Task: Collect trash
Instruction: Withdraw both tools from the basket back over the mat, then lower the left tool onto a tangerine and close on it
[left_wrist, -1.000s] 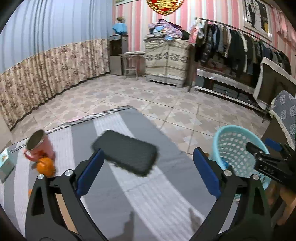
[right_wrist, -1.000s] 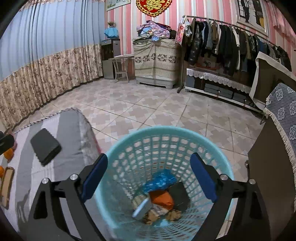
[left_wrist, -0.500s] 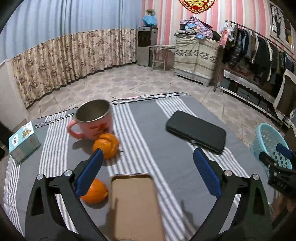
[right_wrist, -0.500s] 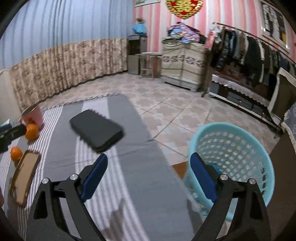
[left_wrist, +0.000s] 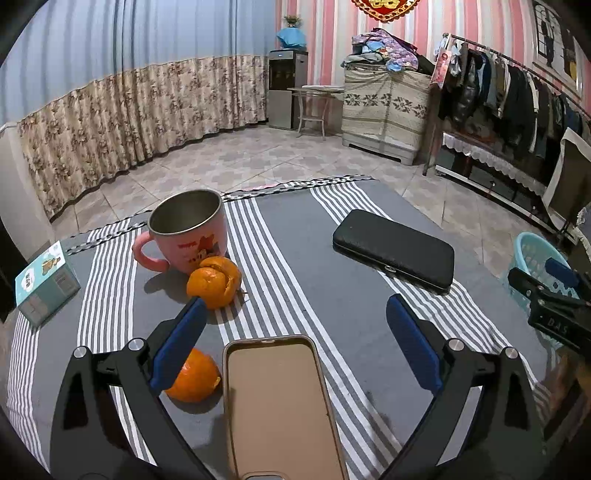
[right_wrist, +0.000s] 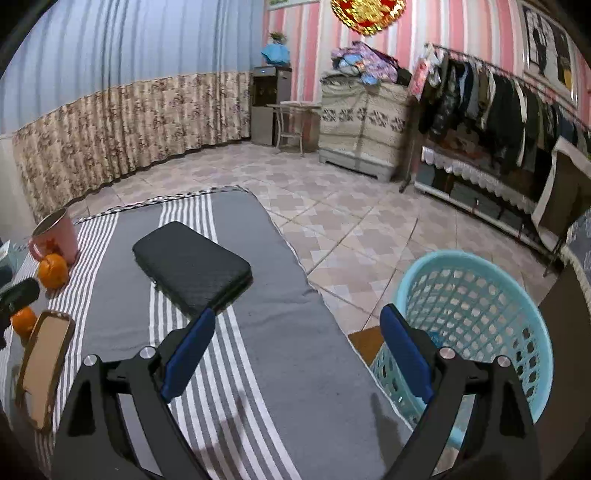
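My left gripper is open and empty above the striped table. Just past its left finger lies an orange peel against a pink mug. A second piece of orange lies under that finger. My right gripper is open and empty over the table's right edge. The light-blue trash basket stands on the floor right of it and also shows in the left wrist view. The right gripper shows at the right edge of the left wrist view.
A phone lies face down between my left fingers. A black case lies on the table's right part, also in the right wrist view. A small teal box sits at the left edge. A clothes rack stands beyond.
My left gripper swung left from the black case to the mug, oranges and phone. My right gripper drew back from above the basket to the table's right edge.
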